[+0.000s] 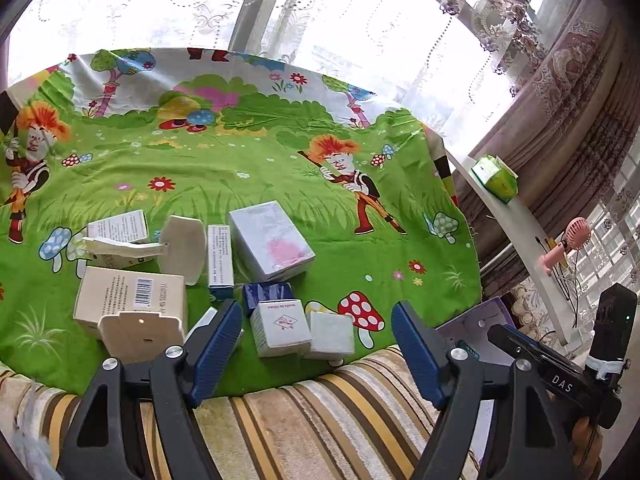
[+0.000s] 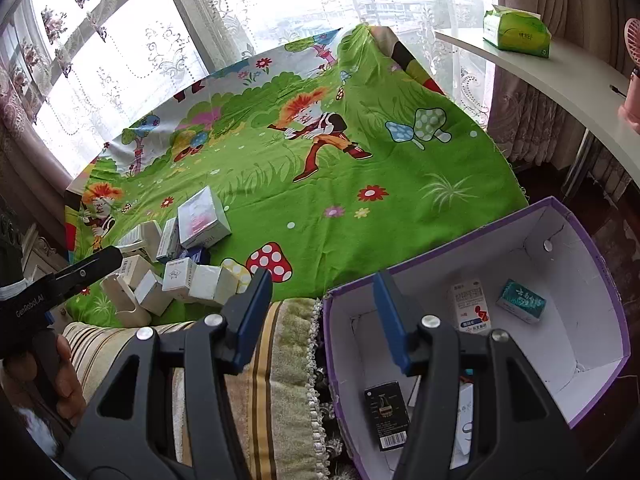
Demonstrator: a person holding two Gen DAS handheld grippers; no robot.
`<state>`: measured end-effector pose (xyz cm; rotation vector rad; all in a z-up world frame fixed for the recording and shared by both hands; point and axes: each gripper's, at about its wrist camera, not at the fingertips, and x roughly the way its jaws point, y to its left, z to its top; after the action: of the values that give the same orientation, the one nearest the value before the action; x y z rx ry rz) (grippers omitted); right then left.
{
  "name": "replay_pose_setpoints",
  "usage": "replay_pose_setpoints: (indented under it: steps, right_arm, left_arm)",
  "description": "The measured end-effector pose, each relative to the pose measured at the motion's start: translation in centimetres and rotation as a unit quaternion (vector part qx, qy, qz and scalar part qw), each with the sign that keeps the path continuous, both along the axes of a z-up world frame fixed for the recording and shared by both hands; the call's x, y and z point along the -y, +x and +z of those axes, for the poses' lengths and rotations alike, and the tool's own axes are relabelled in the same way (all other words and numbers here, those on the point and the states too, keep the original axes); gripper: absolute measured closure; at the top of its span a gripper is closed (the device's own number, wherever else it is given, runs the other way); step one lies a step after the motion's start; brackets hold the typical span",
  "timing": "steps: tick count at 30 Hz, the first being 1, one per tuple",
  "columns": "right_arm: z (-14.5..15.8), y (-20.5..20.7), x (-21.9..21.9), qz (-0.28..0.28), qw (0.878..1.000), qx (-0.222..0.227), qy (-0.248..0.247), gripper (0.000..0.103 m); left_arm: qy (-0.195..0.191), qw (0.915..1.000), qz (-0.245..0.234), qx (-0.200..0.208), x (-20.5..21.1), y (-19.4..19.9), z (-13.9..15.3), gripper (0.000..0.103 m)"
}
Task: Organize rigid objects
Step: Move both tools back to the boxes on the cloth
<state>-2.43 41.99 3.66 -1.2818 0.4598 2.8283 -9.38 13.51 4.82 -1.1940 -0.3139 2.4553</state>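
Several small cartons lie in a heap (image 1: 224, 276) on the near left part of a green cartoon cloth (image 1: 280, 168); the same heap (image 2: 180, 264) shows in the right wrist view. My left gripper (image 1: 316, 344) is open and empty over the cloth's front edge, just short of a white carton with a red diamond (image 1: 280, 328). My right gripper (image 2: 320, 316) is open and empty over the left wall of a purple-rimmed cardboard box (image 2: 592, 264). Inside lie a white-and-orange carton (image 2: 470, 308), a teal one (image 2: 520, 300) and a black one (image 2: 386, 416).
A striped cushion (image 1: 320, 420) runs along the cloth's near edge. On the right, a white shelf (image 2: 560, 80) carries a green tissue pack (image 2: 516, 32) and a pink hand fan (image 1: 568, 240). Lace curtains hang behind the cloth. A hand (image 2: 68, 380) holds the left gripper.
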Motion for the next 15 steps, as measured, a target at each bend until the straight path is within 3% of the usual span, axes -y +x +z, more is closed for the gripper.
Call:
replay_pose_setpoints:
  steps: [9,15]
  right_arm:
    - [0.0,-1.1,3.2,0.034,0.999,0.008,0.007,0.043]
    - [-0.1,-2.0,5.2,0.055,0.998,0.012,0.013,0.039]
  left_arm:
    - [0.007,0.9974,0.069,0.019,7.6,-2.2,-0.4,0.025]
    - [0.026,0.9938,0.102,0.038,11.5,-4.1,-0.8,0.032]
